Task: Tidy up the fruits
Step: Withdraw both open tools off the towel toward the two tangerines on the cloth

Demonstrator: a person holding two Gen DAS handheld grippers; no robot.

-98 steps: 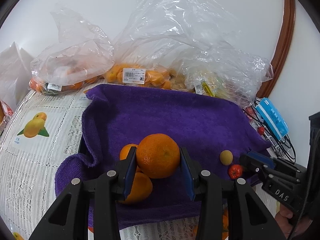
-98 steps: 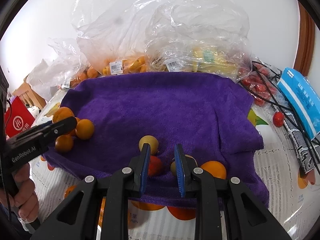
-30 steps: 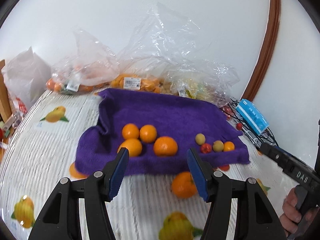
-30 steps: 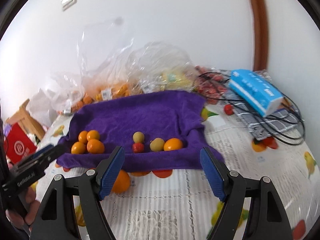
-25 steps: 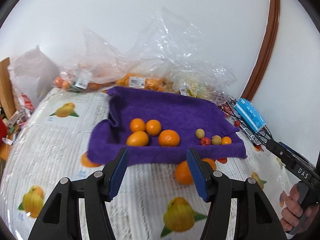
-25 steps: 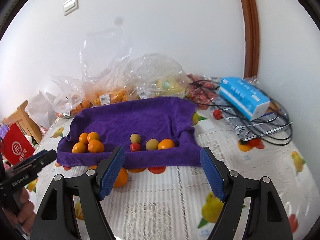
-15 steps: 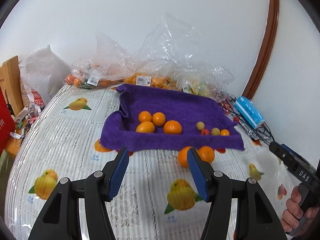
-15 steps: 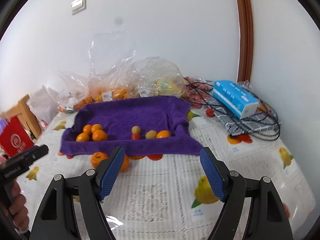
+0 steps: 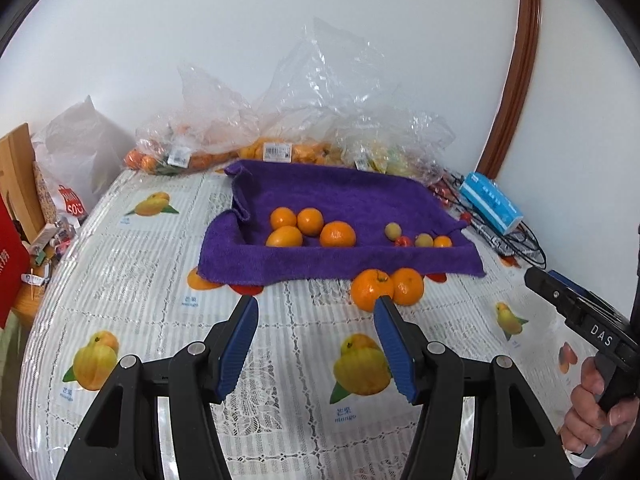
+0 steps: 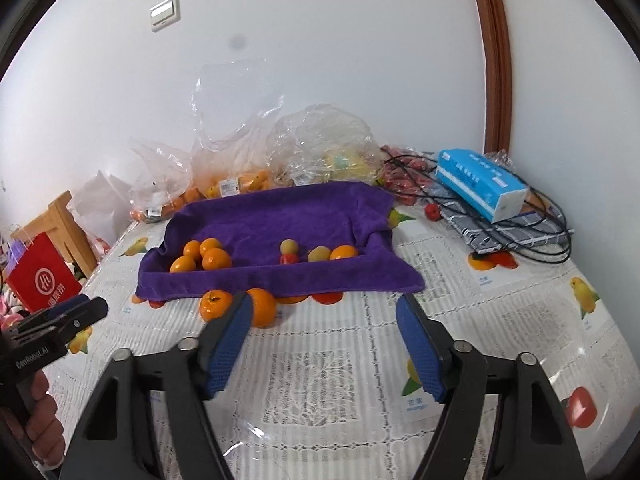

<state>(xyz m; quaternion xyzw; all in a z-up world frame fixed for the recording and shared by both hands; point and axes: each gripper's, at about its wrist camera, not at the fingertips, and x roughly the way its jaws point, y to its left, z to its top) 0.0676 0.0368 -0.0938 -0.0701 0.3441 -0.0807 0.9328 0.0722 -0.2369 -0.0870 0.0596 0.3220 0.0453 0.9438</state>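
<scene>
A purple towel [image 9: 344,196] [image 10: 288,216] lies on the table. On its left side sit several oranges [image 9: 308,228] [image 10: 204,256]. On its right side sit small yellow, red and orange fruits [image 9: 416,238] [image 10: 312,252]. Two loose oranges [image 9: 386,288] [image 10: 236,306] lie on the tablecloth just in front of the towel. My left gripper [image 9: 316,312] is open and empty, held back from the towel. My right gripper [image 10: 324,308] is open and empty, also back from the towel.
Clear plastic bags of fruit [image 9: 280,144] [image 10: 248,172] line the wall behind the towel. A blue tissue pack [image 10: 480,184] lies on black cables [image 10: 532,236] at the right. A red bag [image 10: 40,276] and a wooden chair [image 10: 60,220] stand at the left table edge.
Both grippers have pulled back from the towel and now see more of the table. The left gripper let go of the big orange, which lies on the towel. Both grippers opened.
</scene>
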